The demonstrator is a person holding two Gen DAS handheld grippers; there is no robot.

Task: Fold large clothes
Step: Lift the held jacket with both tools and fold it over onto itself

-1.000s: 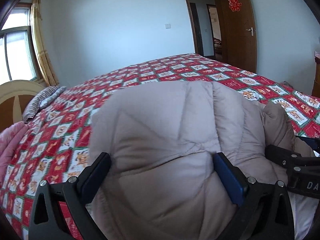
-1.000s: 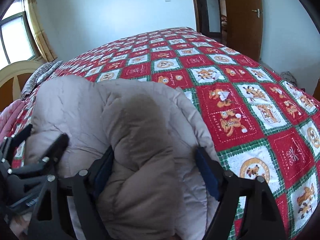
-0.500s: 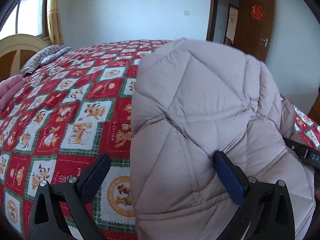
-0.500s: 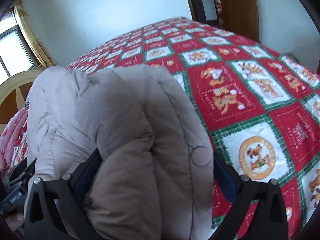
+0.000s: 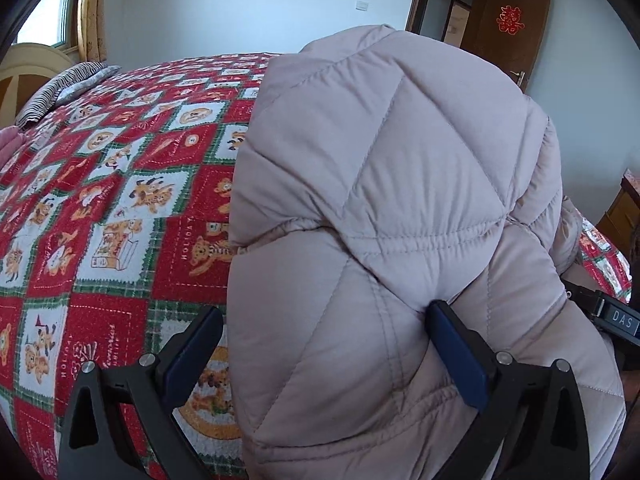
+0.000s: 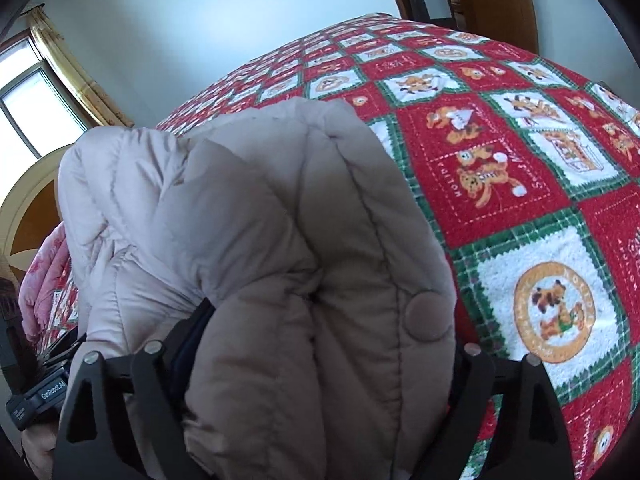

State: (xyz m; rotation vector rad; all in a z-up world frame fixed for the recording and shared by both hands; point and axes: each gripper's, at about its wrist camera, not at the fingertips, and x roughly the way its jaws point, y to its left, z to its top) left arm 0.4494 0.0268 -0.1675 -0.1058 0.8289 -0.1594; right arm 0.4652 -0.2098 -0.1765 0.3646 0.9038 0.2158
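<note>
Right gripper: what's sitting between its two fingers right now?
A thick fold of the beige puffer coat fills the closing right gripper, seen in the right wrist view.

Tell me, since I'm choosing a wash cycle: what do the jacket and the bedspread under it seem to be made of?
The jacket looks like smooth, matte woven synthetic shell over down or fibre filling: stitched quilt lines and puffy panels. The bedspread looks like soft printed fleece or terry, judging by its fuzzy nap; the exact fibre is unclear.

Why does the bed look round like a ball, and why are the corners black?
Left wrist view: the fisheye lens bulges the quilt and bends the door; the black corners are the lens rim. Right wrist view: same bulge; the window glares white, and the coat is shaded beside it.
</note>
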